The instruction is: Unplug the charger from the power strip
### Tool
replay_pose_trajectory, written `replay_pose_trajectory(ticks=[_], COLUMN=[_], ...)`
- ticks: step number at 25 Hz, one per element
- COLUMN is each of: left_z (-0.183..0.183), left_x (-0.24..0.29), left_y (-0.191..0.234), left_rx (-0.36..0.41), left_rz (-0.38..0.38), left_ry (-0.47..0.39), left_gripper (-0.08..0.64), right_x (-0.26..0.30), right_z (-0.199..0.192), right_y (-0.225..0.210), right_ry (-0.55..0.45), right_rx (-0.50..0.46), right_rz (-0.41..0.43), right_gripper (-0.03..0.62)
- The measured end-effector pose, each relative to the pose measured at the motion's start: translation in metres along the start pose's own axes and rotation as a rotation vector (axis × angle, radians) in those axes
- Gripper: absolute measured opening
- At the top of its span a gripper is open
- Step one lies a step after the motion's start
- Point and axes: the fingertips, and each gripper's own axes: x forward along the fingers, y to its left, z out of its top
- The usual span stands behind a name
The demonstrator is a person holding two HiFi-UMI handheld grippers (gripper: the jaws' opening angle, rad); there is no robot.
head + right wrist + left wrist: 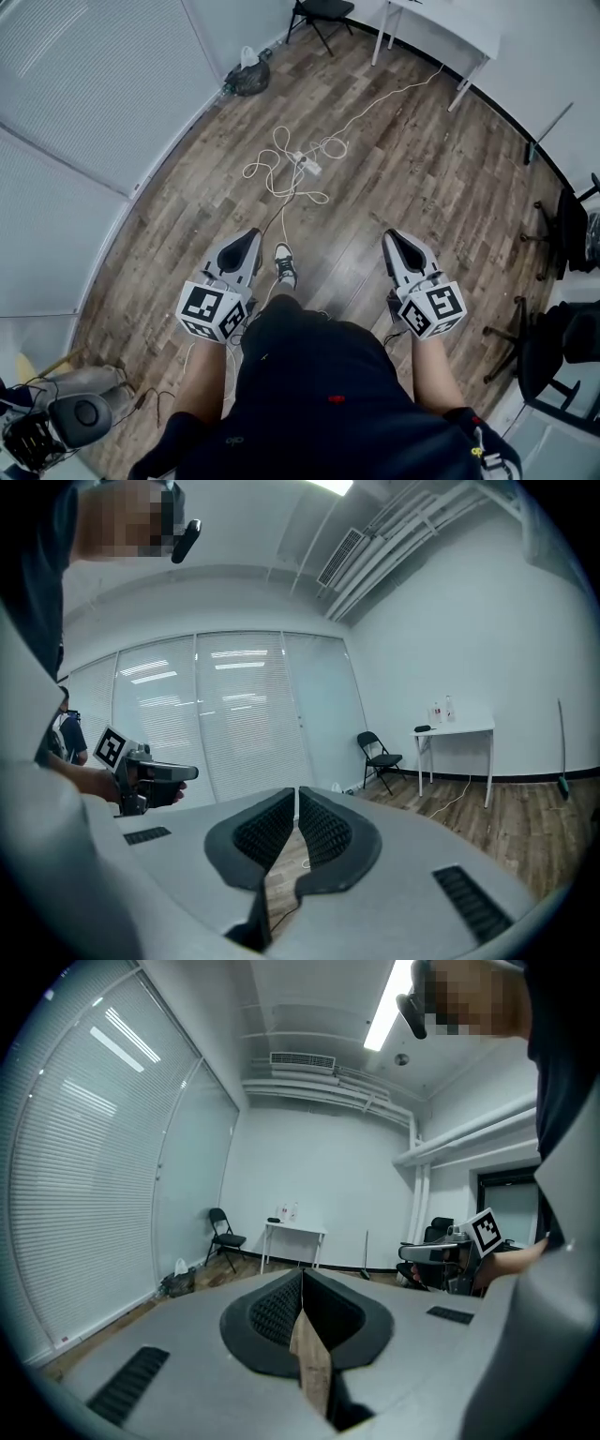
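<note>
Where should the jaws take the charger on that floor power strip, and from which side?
Grip the charger by its body, not its cable, from above: the power strip lies flat on the floor, so the plug likely pulls straight up. In the head view, white cable loops crowd its left and the right looks clearer. It is too small to pick faces.

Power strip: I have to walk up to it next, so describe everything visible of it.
The power strip is a small white oblong lying flat on the wooden floor, ahead of the left gripper and right gripper, touched by neither. Loops of white cable tangle around it; one lead runs toward the table. Sockets and charger are too small to make out.
</note>
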Motion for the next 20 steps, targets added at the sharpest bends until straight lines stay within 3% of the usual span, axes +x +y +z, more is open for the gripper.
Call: replay_pose_trajectory(ticks=[7, 15, 20], left_z=[0.020, 0.050, 0.066], left_x=[0.070, 0.151, 0.188], left_y=[0.063, 0.177, 0.242], left_rx=[-0.011, -0.015, -0.009], left_rz=[-0.032, -0.074, -0.103], left_ry=[0.019, 0.067, 0.075], left_gripper=[0.023, 0.023, 0.023], right_x=[0.081, 0.215, 0.281], right_z=[0.014, 0.037, 0.063], right_y=[-0.032, -0.052, -0.058], right_ry=[0.021, 0.065, 0.061], right_rx=[-0.005, 0.008, -0.032], right_rz=[-0.023, -0.046, -0.078], right_gripper=[0.032, 0.032, 0.032])
